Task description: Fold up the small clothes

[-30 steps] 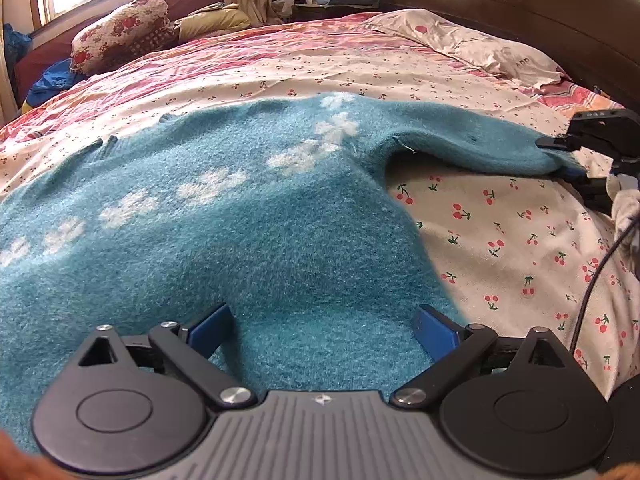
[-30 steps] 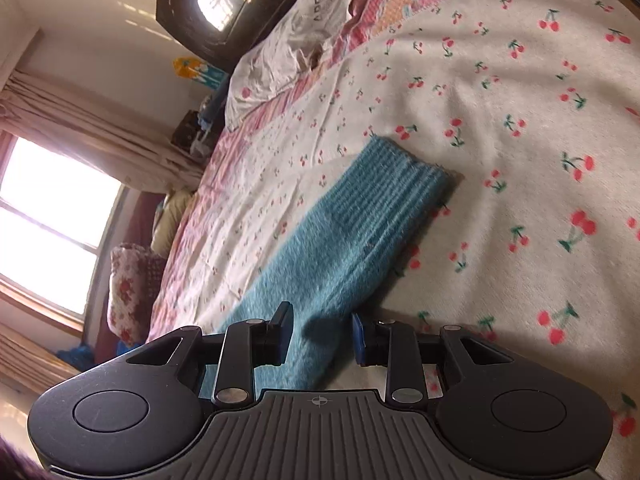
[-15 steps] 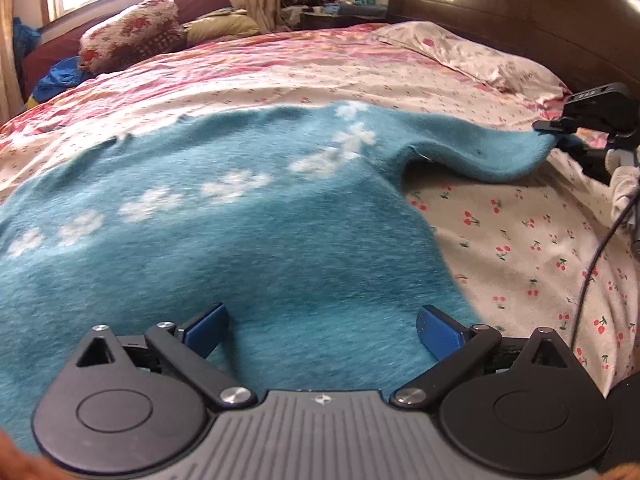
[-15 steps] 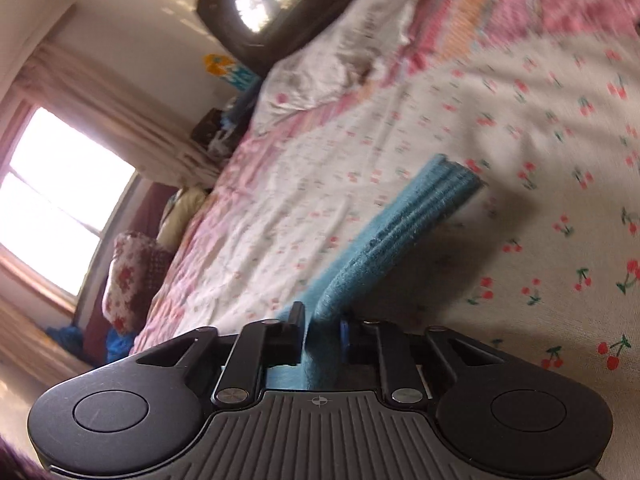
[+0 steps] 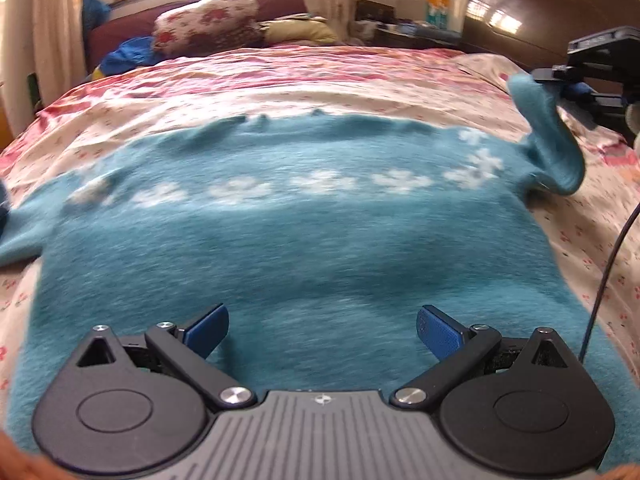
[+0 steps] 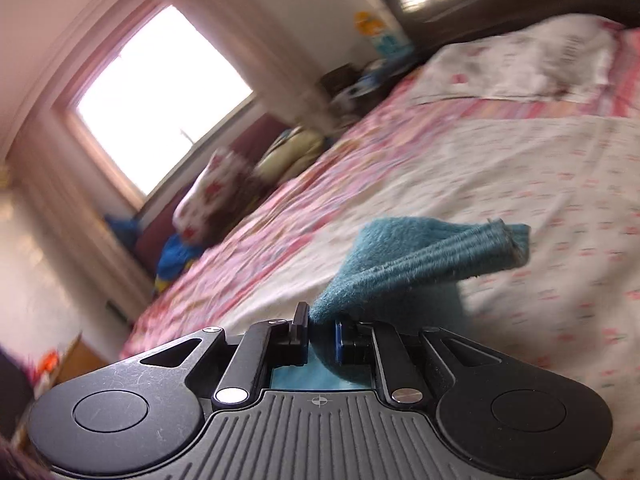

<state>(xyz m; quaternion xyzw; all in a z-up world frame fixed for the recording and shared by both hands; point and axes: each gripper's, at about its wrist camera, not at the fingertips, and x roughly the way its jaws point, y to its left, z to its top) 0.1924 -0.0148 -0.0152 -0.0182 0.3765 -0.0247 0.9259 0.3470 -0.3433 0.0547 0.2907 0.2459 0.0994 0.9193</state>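
Note:
A teal fuzzy sweater (image 5: 304,240) with a row of white flowers lies flat on the bed. My left gripper (image 5: 322,332) is open and empty, low over the sweater's near hem. My right gripper (image 6: 322,334) is shut on the sweater's right sleeve (image 6: 416,264), whose ribbed cuff sticks out past the fingers. In the left wrist view the right gripper (image 5: 560,80) holds that sleeve (image 5: 552,144) lifted above the bed at the far right.
The bedspread (image 5: 280,88) is pink and cream with cherries. A dark headboard (image 5: 532,16) stands at the right, a white pillow (image 6: 532,64) before it. A floral cushion (image 5: 204,20) and a window lie at the far end. A black cable (image 5: 608,272) hangs at the right.
My right gripper closed on the sleeve and lifted it up off the bed. The left gripper pulled back and swung left, showing the whole sweater.

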